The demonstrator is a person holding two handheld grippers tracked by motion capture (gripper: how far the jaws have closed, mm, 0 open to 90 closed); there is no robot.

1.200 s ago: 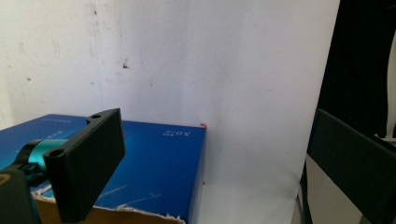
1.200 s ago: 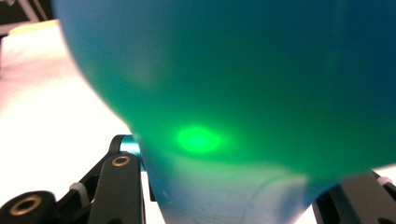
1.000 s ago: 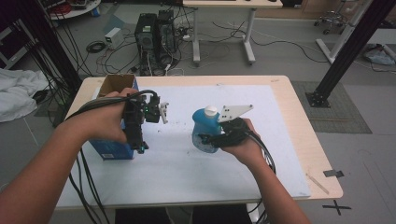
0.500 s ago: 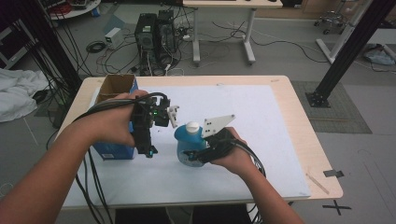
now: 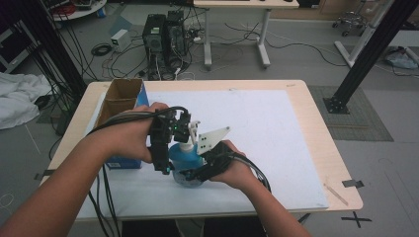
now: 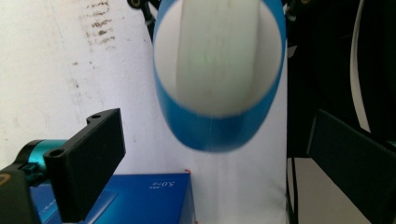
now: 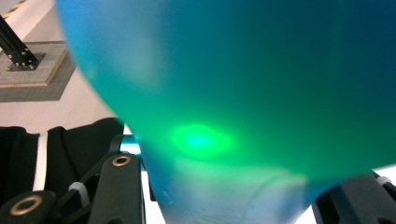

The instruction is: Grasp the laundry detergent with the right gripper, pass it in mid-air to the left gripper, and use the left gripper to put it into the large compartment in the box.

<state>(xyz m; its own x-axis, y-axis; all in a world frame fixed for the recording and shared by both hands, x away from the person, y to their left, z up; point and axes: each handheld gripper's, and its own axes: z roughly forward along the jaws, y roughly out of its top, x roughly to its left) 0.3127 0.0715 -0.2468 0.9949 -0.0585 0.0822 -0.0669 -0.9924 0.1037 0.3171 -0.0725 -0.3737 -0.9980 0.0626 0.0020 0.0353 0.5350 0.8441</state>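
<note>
A blue pump bottle (image 5: 184,159) with a white pump head (image 5: 190,132) is held just above the white mat, tilted. My right gripper (image 5: 191,175) is shut on its lower body; in the right gripper view the blue-green bottle (image 7: 243,93) bulges between the two jaws. My left gripper (image 5: 182,131) sits at the bottle's top and is open. In the left gripper view its jaws stand wide apart, and the blurred bottle (image 6: 219,74) with its white top lies beyond them, untouched.
An open cardboard box with blue sides (image 5: 120,101) stands at the table's left, right beside my left hand; its blue side (image 6: 140,200) is close under the left gripper. The white mat (image 5: 276,133) covers most of the wooden table (image 5: 316,123). Cables trail off the front edge.
My right gripper has carried the bottle left and toward the front edge. The left gripper has moved right to meet it, and now sits at the bottle's pump end.
</note>
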